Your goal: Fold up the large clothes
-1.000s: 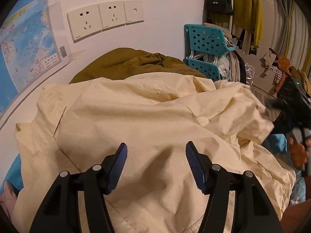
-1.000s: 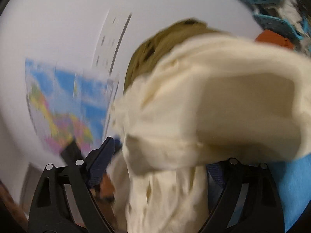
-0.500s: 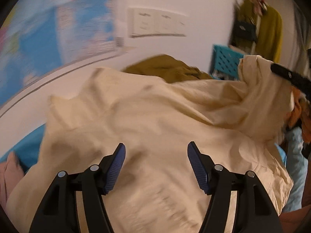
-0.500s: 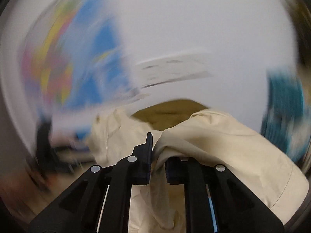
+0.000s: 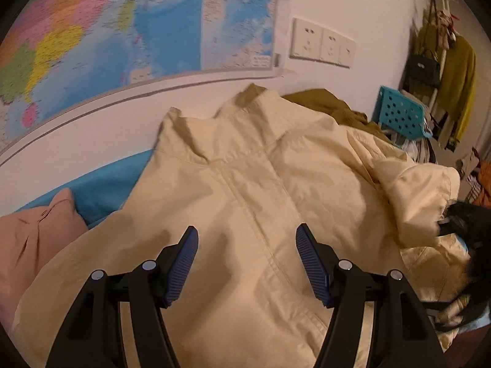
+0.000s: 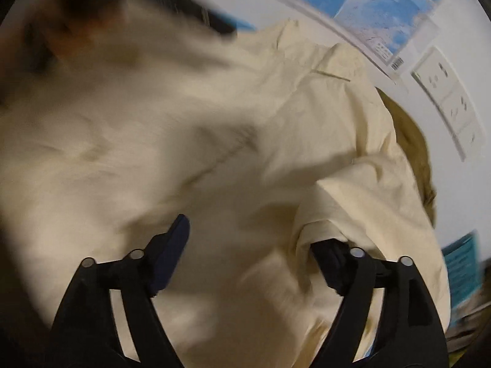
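Note:
A large cream jacket [image 5: 260, 202] lies spread on the blue bed cover, collar toward the wall, its centre seam running toward me. My left gripper [image 5: 247, 260] is open and empty, just above the jacket's front. In the right wrist view the same jacket [image 6: 214, 141] fills the blurred frame. My right gripper [image 6: 248, 245] is open; a fold of sleeve [image 6: 353, 202] drapes over its right finger. The right gripper also shows in the left wrist view [image 5: 463, 224] at the bunched sleeve on the right.
An olive garment [image 5: 331, 104] lies behind the jacket by the wall. A pink cushion [image 5: 33, 230] sits at the left on the blue cover [image 5: 101, 184]. A teal basket [image 5: 402, 116] and hanging clothes [image 5: 454, 70] stand at the right. A map [image 5: 122, 24] and sockets [image 5: 322, 44] are on the wall.
My right gripper was shut on the jacket's sleeve and has opened, letting the sleeve fall onto the jacket. The left gripper swung left, staying open.

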The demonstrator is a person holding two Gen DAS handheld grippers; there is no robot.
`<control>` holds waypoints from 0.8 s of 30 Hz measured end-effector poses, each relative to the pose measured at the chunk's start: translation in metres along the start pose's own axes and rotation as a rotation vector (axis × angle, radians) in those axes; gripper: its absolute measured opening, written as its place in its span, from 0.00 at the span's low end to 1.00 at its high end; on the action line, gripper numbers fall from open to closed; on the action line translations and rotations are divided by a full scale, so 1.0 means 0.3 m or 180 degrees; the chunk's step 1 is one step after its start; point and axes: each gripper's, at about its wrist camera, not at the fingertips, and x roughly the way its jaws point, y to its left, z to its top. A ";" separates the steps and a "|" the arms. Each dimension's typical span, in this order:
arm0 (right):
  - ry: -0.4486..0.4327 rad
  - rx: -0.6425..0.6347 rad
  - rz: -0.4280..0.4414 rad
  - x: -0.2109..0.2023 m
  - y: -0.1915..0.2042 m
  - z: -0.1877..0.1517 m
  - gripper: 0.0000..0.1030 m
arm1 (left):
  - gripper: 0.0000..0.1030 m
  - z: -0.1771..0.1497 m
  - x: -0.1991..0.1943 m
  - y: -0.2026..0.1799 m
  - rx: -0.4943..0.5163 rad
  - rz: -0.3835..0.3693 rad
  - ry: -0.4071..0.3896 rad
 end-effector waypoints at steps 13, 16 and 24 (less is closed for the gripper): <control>-0.0639 0.2596 -0.0183 -0.221 -0.524 -0.418 0.76 | 0.62 0.016 0.079 -0.174 0.0279 -0.0370 0.0086; -0.0766 0.2636 0.0387 -0.151 -0.588 -0.367 0.37 | 0.62 0.017 0.051 -0.168 0.0260 -0.0385 0.0052; -0.1233 0.1409 0.0897 -0.306 -0.470 0.112 0.07 | 0.62 -0.019 -0.080 -0.028 -0.0075 -0.0429 -0.0143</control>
